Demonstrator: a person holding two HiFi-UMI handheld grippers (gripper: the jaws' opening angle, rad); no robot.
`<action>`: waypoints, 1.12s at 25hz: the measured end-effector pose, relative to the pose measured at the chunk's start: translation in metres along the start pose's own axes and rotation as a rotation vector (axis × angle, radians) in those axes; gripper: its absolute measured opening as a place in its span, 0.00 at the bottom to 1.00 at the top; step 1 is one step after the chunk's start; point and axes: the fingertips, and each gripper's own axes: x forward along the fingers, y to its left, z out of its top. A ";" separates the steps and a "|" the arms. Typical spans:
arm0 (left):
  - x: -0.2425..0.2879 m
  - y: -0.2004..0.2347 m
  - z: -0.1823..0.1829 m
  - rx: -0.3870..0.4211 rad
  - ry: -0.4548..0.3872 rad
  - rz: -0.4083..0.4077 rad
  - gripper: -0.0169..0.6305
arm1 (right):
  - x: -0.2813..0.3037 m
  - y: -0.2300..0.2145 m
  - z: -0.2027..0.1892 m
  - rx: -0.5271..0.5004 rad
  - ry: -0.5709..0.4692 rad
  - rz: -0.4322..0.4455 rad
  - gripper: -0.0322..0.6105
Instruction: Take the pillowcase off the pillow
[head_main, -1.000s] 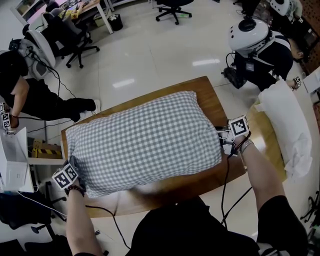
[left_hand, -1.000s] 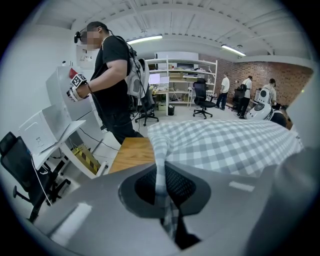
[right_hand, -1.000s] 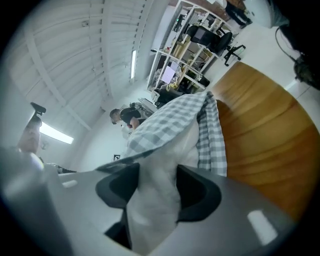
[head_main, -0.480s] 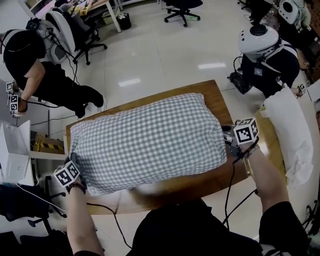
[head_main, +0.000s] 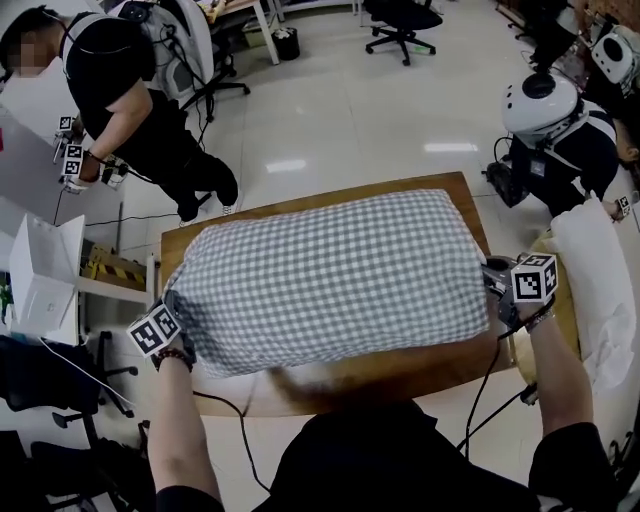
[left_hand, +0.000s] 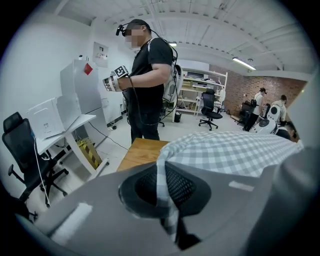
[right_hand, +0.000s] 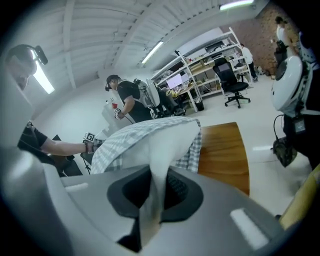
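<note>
A pillow in a grey-and-white checked pillowcase lies across the wooden table. At its left near corner my left gripper is shut on a fold of the checked pillowcase, which runs down between the jaws. My right gripper is at the pillow's right end. The right gripper view shows the white pillow coming out of the checked cover. The right gripper has just closed its jaws on this white fabric.
A second white pillow lies on a table at the right. A seated person in a white helmet is behind it. Another person with grippers stands at the far left. A white box and office chairs are also around.
The right gripper has drawn slightly right and up at the pillow's end. The standing person at the left has come closer. The left gripper keeps its hold on the corner.
</note>
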 end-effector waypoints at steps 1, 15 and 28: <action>-0.002 -0.003 -0.002 -0.004 -0.003 0.002 0.04 | -0.008 -0.003 0.000 0.002 -0.008 -0.009 0.10; -0.022 0.052 0.018 -0.077 -0.019 0.002 0.04 | -0.029 0.036 0.031 0.011 -0.059 -0.146 0.10; -0.039 0.072 0.019 -0.099 -0.038 0.047 0.04 | -0.055 0.000 0.039 -0.020 -0.067 -0.240 0.10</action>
